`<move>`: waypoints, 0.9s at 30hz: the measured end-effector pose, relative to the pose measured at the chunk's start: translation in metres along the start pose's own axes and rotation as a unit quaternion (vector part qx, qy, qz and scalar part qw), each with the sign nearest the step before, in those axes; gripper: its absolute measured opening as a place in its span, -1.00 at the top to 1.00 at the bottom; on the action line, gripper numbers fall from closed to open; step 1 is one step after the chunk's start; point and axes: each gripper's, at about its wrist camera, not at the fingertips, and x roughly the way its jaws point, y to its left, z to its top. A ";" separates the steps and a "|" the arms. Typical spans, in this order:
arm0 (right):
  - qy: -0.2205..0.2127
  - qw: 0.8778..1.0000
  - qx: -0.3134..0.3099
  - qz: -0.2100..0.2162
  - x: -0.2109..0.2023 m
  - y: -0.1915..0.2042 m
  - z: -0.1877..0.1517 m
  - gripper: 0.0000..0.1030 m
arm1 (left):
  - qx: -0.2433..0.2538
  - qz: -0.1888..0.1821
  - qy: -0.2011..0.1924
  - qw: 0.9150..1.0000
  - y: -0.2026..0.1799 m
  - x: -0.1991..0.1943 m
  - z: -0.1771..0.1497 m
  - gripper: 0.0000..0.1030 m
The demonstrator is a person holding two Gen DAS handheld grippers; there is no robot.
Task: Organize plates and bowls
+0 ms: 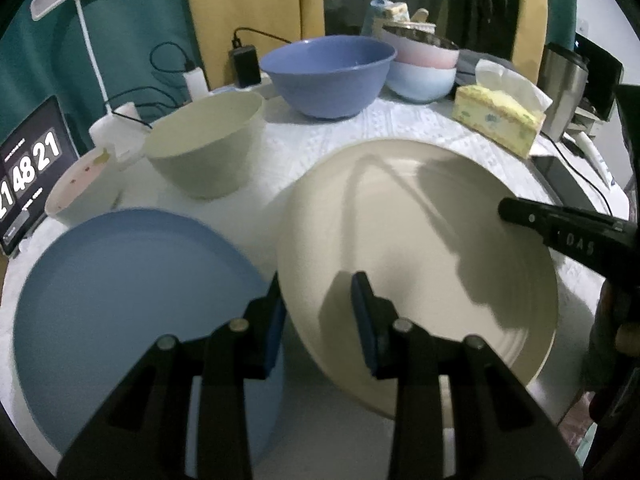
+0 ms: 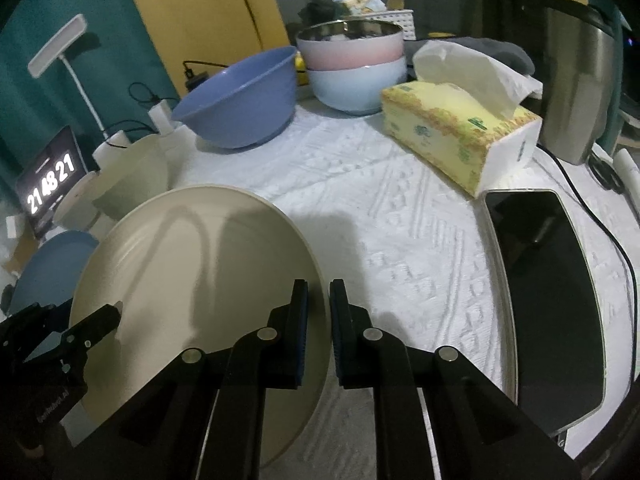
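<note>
Two grippers held one cream plate (image 1: 420,240) at the frame's centre, tilted above the white-clothed desk (image 2: 400,220): the left gripper (image 1: 320,320) had its fingers clamped on the plate's near-left rim, the right gripper (image 2: 319,328) had its fingers nearly together on the opposite rim. A blue plate (image 1: 128,288) lay lower left, with a green bowl (image 1: 204,144) and blue bowl (image 1: 328,76) behind.

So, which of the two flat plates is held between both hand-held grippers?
The cream round plate: its rim sits in the left hand-held gripper and the right hand-held gripper. The light blue round plate lies flat on the tablecloth, untouched.
</note>
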 end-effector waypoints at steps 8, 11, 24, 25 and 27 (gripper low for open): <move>-0.007 1.000 0.003 -0.010 -0.001 0.000 0.001 0.65 | -0.016 0.008 0.007 1.000 0.008 0.003 0.000 0.33; -0.012 1.000 0.002 -0.016 -0.005 0.000 0.002 0.56 | -0.019 0.009 -0.004 1.000 0.011 -0.004 0.000 0.30; -0.037 0.999 -0.007 -0.030 -0.028 0.016 0.006 0.53 | -0.036 0.013 -0.049 0.998 0.030 -0.039 -0.004 0.11; -0.038 0.999 -0.008 -0.029 -0.029 0.019 0.006 0.53 | -0.037 0.015 -0.053 0.998 0.033 -0.041 -0.005 0.11; -0.040 0.999 -0.014 -0.027 -0.032 0.026 0.006 0.53 | -0.040 0.020 -0.061 0.997 0.038 -0.047 -0.006 0.11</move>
